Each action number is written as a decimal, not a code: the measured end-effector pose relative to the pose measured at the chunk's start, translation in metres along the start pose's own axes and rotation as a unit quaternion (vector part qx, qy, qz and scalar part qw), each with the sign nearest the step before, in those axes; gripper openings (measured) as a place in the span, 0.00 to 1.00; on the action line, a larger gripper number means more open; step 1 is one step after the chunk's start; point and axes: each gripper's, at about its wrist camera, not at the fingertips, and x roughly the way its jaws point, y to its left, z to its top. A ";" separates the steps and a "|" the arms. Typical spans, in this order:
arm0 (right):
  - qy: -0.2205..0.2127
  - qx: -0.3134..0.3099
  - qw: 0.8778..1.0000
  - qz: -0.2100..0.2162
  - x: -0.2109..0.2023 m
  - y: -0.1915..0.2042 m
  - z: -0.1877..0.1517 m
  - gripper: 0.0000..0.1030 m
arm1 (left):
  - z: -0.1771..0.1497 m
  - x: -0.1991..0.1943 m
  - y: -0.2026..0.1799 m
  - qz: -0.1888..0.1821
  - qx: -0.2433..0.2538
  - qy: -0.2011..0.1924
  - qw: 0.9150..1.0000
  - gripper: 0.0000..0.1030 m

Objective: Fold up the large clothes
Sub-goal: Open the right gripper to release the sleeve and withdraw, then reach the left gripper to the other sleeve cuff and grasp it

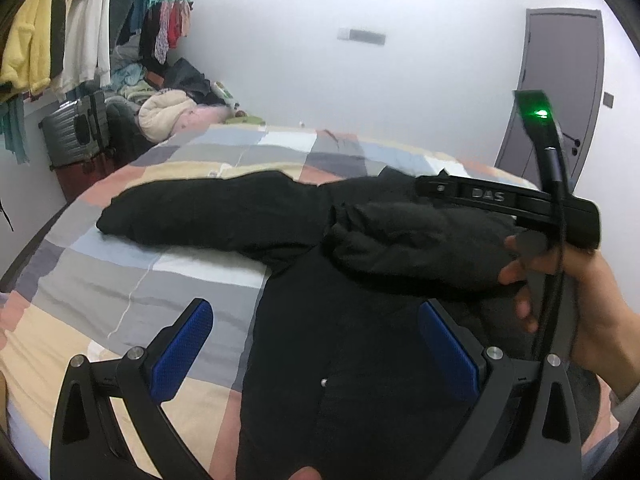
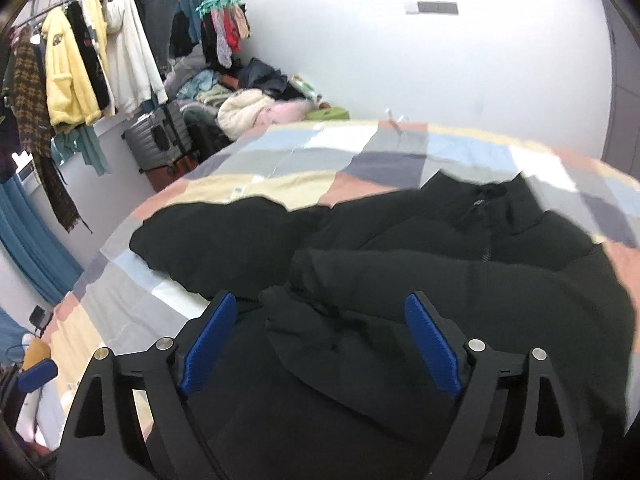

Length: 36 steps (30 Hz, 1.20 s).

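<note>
Our left gripper and right gripper spread their fingers wide, empty, over the jacket; its hem is cut off below.

"DAS" – raised letters on right gripper body

both wrist views close over the bed, probably side-by-side
</note>
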 end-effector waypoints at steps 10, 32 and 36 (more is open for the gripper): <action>-0.064 -0.010 0.997 -0.032 -0.110 -0.007 0.010 0.93 | 0.013 -0.059 -0.039 -0.018 0.022 -0.029 0.999 1.00; -0.121 -0.012 0.987 -0.108 -0.237 -0.040 -0.084 0.98 | -0.008 -0.104 -0.098 -0.043 0.043 -0.047 0.997 1.00; -0.125 0.005 0.985 -0.119 -0.245 -0.050 -0.114 0.99 | -0.014 -0.098 -0.103 -0.041 0.050 -0.046 0.997 1.00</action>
